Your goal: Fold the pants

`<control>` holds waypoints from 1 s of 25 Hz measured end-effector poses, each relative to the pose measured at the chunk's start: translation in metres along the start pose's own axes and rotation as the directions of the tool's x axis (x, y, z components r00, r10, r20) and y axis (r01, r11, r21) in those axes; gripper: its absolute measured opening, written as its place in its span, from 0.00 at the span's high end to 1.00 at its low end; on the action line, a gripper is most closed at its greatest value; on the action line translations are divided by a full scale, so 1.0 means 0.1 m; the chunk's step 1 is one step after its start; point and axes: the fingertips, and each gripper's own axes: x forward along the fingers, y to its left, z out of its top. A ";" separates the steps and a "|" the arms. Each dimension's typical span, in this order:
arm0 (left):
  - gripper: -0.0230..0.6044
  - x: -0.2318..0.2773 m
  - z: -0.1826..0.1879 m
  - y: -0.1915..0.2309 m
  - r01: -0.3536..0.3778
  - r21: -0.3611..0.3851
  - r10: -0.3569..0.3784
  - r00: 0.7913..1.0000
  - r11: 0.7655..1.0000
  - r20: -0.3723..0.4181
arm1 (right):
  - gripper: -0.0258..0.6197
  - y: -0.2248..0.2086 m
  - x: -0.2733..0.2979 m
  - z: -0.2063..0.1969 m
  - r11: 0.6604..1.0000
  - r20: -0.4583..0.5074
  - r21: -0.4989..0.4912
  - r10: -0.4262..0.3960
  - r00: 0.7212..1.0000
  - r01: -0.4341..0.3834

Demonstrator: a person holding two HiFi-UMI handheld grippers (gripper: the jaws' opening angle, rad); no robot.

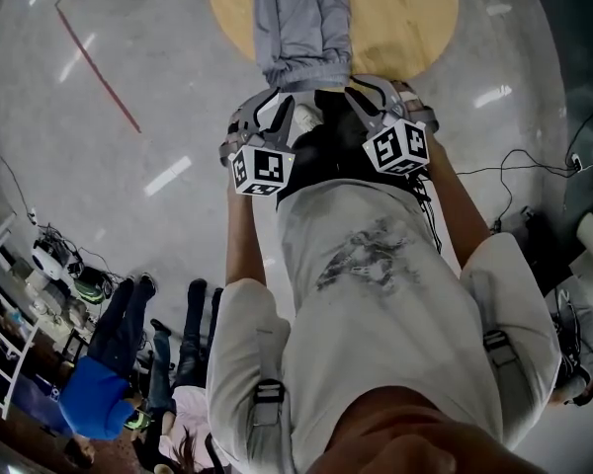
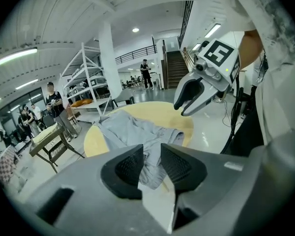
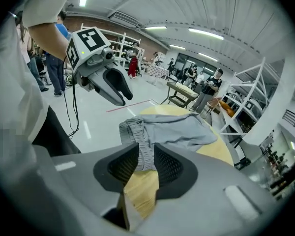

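Observation:
Grey pants [image 1: 301, 23] lie flat on a round yellow table [image 1: 405, 18], the elastic waistband at the near edge. Both grippers hover side by side just above that waistband. My left gripper [image 1: 272, 107] is open; in the left gripper view its pads [image 2: 128, 166] stand apart and the pants [image 2: 132, 132] lie beyond the gap. My right gripper [image 1: 374, 95] is open too; in the right gripper view the waistband [image 3: 140, 132] shows through the gap of its jaws [image 3: 146, 154], with no pad pressing on it. Each gripper view also shows the other gripper [image 2: 196, 95] [image 3: 110, 85].
A red line [image 1: 99, 72] runs across the grey floor left of the table. Cables [image 1: 514, 166] trail on the floor at the right. People [image 1: 128, 363] stand at the lower left beside a white rack [image 1: 0, 304]. Shelving [image 2: 83, 77] and a small folding table [image 2: 51, 141] stand beyond.

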 end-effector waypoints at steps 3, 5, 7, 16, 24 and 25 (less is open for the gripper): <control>0.73 0.08 -0.11 -0.03 0.031 0.022 -0.030 0.999 0.999 -0.019 | 0.77 0.06 0.10 -0.06 0.999 -0.013 -0.028 0.026 1.000 -0.026; 0.70 0.17 -0.18 -0.06 0.051 0.035 -0.049 0.998 0.998 -0.031 | 0.75 0.09 0.19 -0.13 0.998 -0.026 -0.044 0.042 0.999 -0.043; 0.67 0.27 -0.26 -0.08 0.072 0.049 -0.070 0.997 0.996 -0.044 | 0.71 0.09 0.28 -0.19 0.997 -0.041 -0.053 0.057 0.998 -0.059; 0.55 0.55 -0.57 -0.22 0.113 0.121 -0.102 0.991 0.986 -0.090 | 0.58 0.16 0.50 -0.44 0.993 -0.079 -0.054 0.096 0.992 -0.100; 0.39 0.71 -0.77 -0.21 0.083 0.156 -0.066 0.992 0.984 -0.110 | 0.50 0.23 0.61 -0.53 0.991 -0.079 -0.078 0.099 0.992 -0.105; 0.38 0.74 -0.79 -0.20 0.079 0.160 -0.061 0.992 0.984 -0.110 | 0.49 0.22 0.64 -0.54 0.992 -0.078 -0.079 0.097 0.992 -0.103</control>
